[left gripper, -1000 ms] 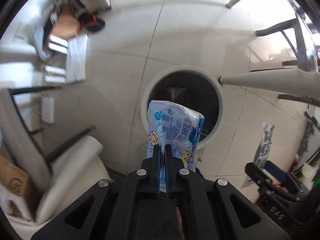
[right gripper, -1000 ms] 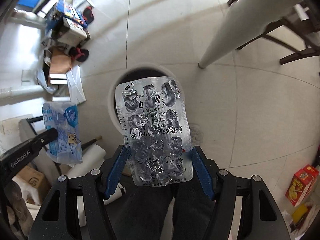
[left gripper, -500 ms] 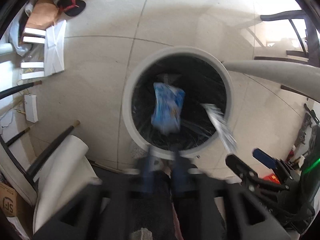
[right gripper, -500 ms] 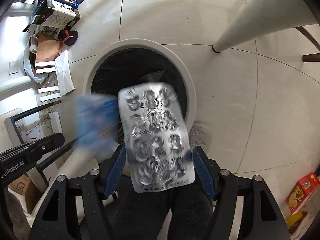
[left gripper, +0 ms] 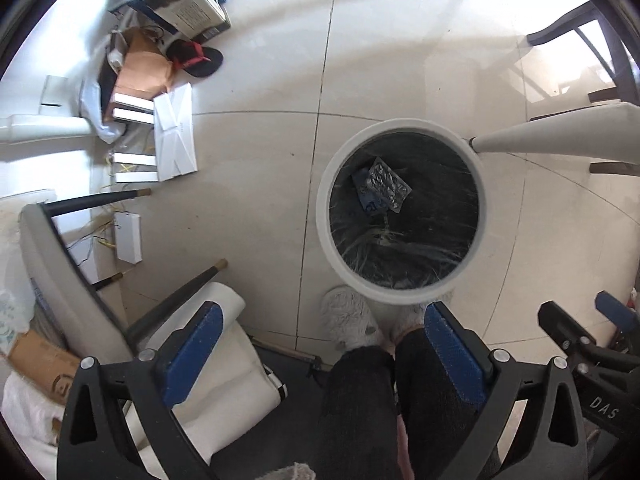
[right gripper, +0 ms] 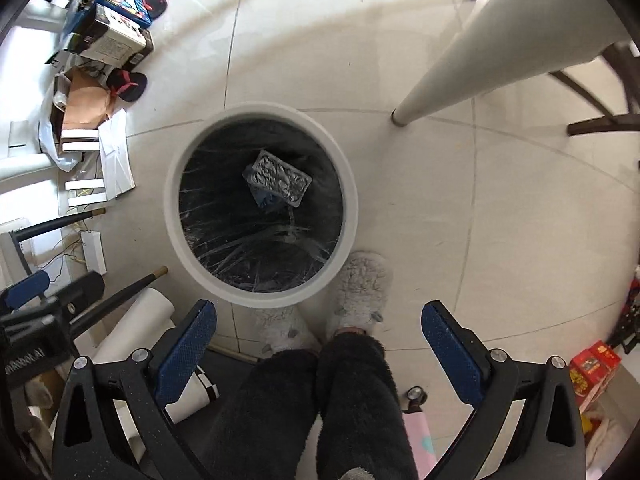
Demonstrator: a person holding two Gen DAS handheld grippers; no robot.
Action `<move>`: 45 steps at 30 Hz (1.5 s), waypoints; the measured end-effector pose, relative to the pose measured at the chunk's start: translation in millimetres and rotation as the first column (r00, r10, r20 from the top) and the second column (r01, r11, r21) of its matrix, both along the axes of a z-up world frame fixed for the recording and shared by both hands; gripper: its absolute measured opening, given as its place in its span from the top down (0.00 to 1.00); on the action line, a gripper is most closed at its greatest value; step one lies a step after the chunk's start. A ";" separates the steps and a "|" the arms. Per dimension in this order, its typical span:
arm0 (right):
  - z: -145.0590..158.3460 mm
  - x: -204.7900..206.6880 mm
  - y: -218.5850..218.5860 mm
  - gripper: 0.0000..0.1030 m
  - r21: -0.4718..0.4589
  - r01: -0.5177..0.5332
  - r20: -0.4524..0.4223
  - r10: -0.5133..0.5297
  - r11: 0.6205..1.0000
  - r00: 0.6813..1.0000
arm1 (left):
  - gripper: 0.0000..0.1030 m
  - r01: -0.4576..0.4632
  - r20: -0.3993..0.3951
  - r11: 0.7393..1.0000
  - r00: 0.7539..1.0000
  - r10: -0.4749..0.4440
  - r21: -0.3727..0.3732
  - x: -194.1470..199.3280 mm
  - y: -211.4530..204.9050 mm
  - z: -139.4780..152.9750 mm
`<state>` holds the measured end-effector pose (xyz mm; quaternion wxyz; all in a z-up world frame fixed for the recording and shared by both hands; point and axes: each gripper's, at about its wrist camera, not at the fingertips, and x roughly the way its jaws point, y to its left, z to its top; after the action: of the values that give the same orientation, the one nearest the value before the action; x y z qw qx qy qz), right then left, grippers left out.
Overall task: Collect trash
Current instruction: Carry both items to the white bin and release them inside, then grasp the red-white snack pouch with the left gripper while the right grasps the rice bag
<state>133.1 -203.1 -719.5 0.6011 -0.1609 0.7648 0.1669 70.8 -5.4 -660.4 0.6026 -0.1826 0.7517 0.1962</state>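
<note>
Tiled floor holds a bin containing blister pack atop blue packet; both grippers' jaws wide, empty.

left wrist: looks down | right wrist: looks down | shared: bin

Right gripper is spread wide and holds nothing, blue pads well apart above the person's dark fuzzy trouser legs and grey slippers. White round trash bin with black liner stands on the tile floor, touching the slippers. At its bottom the silver blister pack lies on top of the blue wrapper.
</note>
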 end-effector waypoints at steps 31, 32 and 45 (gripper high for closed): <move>446.0 5.4 -23.0 0.00 0.307 0.044 0.186 -0.105 0.951 0.977 | 0.00 -0.050 0.356 0.982 0.934 -0.019 0.183 2.9 -0.4 366.0; 455.4 15.9 -20.8 0.00 0.323 0.046 0.194 -0.114 0.945 0.974 | 0.00 -0.071 0.367 0.978 0.930 -0.005 0.195 12.0 4.4 372.1; 422.6 248.1 -4.3 0.00 0.345 0.307 0.112 -0.364 0.887 0.925 | 0.01 -0.402 0.335 0.907 0.878 0.343 0.126 136.4 105.3 351.3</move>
<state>381.2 -207.4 -296.8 0.7033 0.0601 0.6883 0.1675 207.2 99.9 -309.1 0.6767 -0.2937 0.5775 0.3498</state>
